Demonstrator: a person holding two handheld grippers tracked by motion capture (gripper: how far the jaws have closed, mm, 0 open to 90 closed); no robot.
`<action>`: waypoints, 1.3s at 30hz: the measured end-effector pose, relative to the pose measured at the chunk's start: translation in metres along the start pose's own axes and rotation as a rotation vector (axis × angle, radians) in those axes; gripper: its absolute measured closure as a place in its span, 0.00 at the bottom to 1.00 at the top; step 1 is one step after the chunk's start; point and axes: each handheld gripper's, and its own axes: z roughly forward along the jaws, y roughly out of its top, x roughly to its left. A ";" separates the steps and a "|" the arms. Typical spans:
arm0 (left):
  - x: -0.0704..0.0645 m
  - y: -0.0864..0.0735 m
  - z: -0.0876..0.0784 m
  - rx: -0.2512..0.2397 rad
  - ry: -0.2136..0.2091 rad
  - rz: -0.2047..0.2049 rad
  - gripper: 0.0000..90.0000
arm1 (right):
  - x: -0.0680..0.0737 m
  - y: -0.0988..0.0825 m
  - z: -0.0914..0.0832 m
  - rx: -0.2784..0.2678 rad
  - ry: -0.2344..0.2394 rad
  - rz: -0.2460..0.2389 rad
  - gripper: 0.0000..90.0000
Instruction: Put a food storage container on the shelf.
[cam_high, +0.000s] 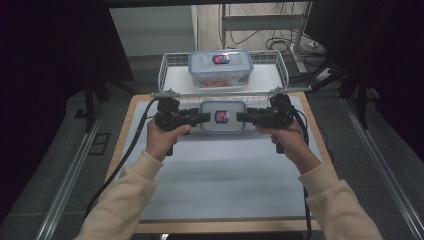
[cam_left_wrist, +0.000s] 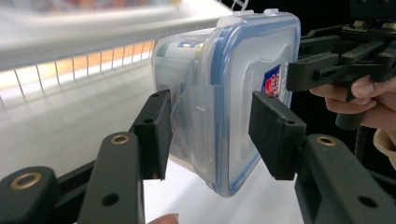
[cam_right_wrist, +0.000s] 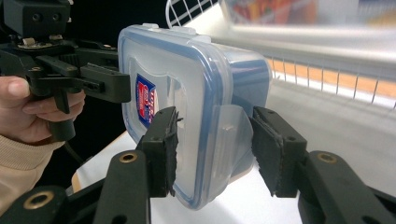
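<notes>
The clear rectangular plastic food container w/ a blue-rimmed snap lid and a red-and-blue label (cam_high: 222, 116) hangs between the 2 grippers, clear of the white table mat (cam_high: 225, 175), just in front of the white wire basket (cam_high: 280, 65) at the table's far edge. It sits level in the high view, lid up, label facing the camera.

Left gripper (cam_high: 202, 118): held in the person's left hand (cam_high: 162, 140), pointing inward toward the container's left end. In the left gripper view (cam_left_wrist: 210, 133) its 2 black jaws straddle that short end, 1 on the lid side and 1 on the base side, w/ the clear side latch flap between them. Jaws about half closed; the base-side pad sits against the container wall, the lid-side pad looks to be at the lid face, so it's clamped on the container.

Right gripper (cam_high: 243, 117): held in the right hand (cam_high: 287, 140), mirror pose, pointing inward at the container's right end. In the right gripper view (cam_right_wrist: 215, 147) the jaws bracket the other short end and its latch flap the same way, pads against lid and base; gripping the container too. The pads here look worn, w/ rough edges.

Each gripper view also shows the opposite gripper at the container's far end.

A 2nd clear lidded plastic container w/ orange contents (cam_high: 220, 67) sits inside the wire basket, well apart from the held 1. The basket's near rail runs just behind both grippers. Black cables trail from each gripper down toward the person.
</notes>
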 end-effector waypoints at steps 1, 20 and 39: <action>0.000 0.004 -0.001 -0.004 -0.001 0.001 0.56 | 0.001 0.003 0.000 -0.003 -0.001 -0.005 0.58; 0.004 0.040 -0.001 -0.018 -0.001 0.007 0.56 | -0.006 0.039 -0.003 -0.010 -0.001 -0.001 0.57; 0.032 0.113 0.008 -0.034 -0.001 -0.004 0.56 | -0.032 0.114 0.003 -0.009 -0.012 -0.003 0.57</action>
